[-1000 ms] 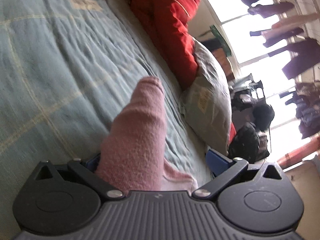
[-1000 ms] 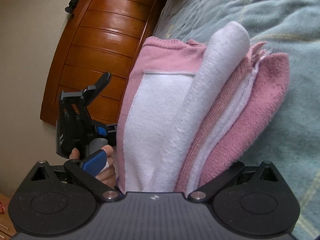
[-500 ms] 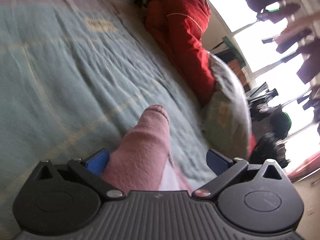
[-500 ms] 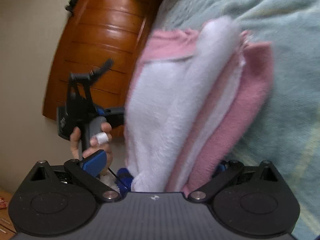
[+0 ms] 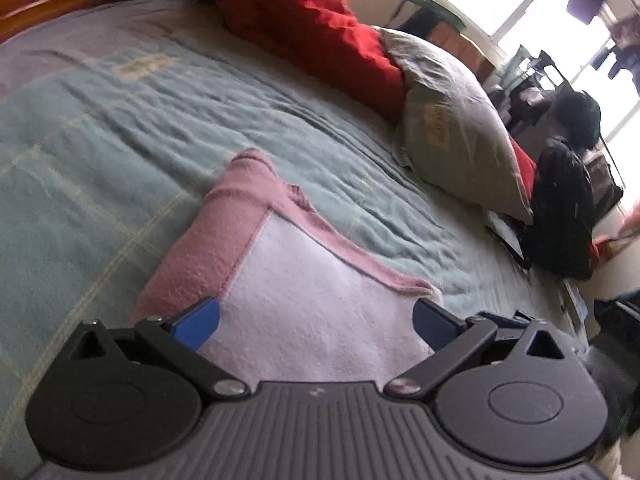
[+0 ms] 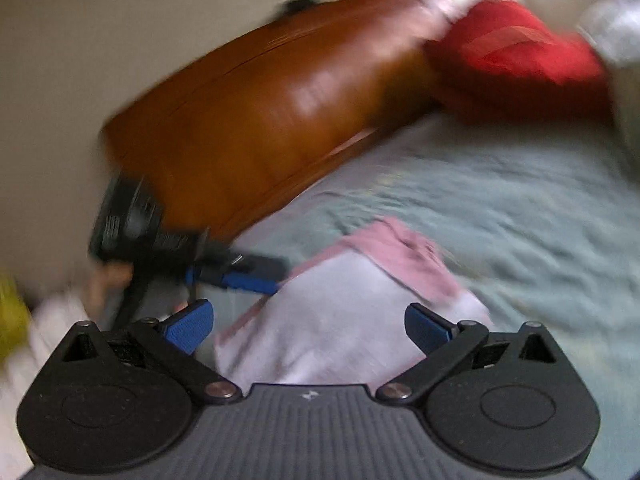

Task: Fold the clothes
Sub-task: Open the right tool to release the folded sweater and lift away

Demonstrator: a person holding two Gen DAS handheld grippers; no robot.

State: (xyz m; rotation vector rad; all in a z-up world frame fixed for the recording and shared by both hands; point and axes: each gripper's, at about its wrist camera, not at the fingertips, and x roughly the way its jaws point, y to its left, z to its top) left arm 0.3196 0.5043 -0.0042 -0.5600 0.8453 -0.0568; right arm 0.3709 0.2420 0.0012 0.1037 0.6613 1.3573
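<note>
— Left wrist view: where's the pink-and-white garment (image 5: 304, 280)?
— Folded flat on the bed (image 5: 120, 120), just ahead of the left claw (image 5: 316, 320), whose fingers are spread wide, gripping nothing.
— And the right claw (image 6: 310, 326)?
— Also spread, empty, probably so the fold rests undisturbed. Its view is blurred; the garment's near edge is hidden.

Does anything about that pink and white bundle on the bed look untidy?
Slightly. The pink and white garment lies folded on the green blanket, but a frayed pink edge pokes out at its far side. Otherwise nothing stands out.
</note>
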